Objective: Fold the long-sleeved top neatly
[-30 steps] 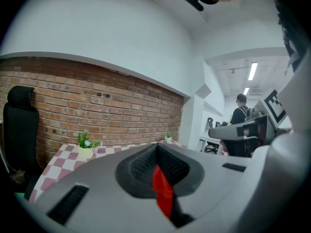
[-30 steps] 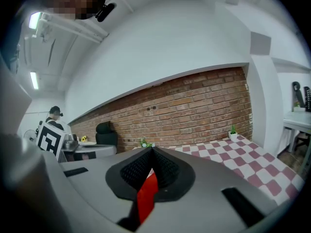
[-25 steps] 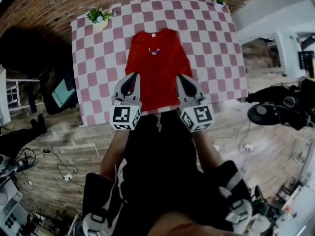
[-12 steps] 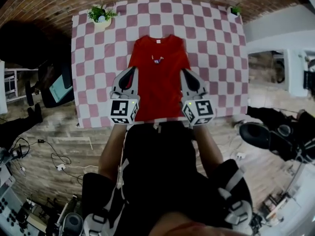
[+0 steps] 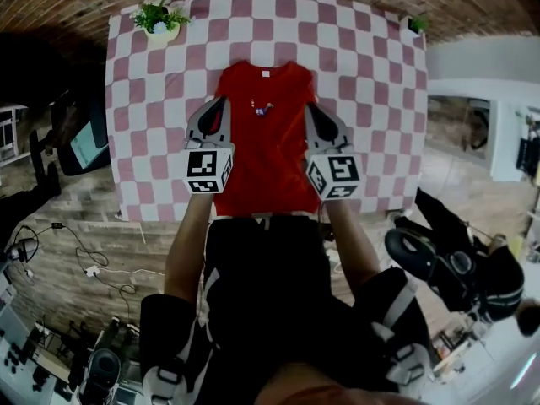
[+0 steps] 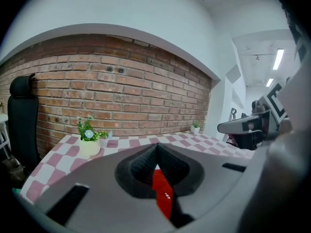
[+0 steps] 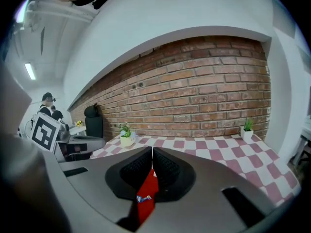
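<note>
Head view. Noted red top (image 5: pixel 263 137) lying flat on checked table (image 5: pixel 371 99), collar toward the far edge, hem near the front edge. Found left gripper (image 5: pixel 221 104) above the top's left side and right gripper (image 5: pixel 310 108) above its right side, both pointing away from the person, roughly level with each other. Cannot tell from here whether either tip touches the cloth. Logged potted plant (image 5: pixel 160 19) at the far left corner of the table and small plant (image 5: pixel 415 24) at the far right corner.

Left gripper view. Read jaws closed, tips meeting, nothing pinched between them. Saw a strip of the red top through the gap beneath the tips, lying beyond them on the table. Placed the potted plant to the left, before the brick wall (image 6: pixel 121 96).

Right gripper view. Read jaws closed here too, ribbed pads together, nothing clamped. Saw the red top with its small chest print below and beyond the tips. Spotted black chair (image 7: pixel 92 120) past the table's left end.
</note>
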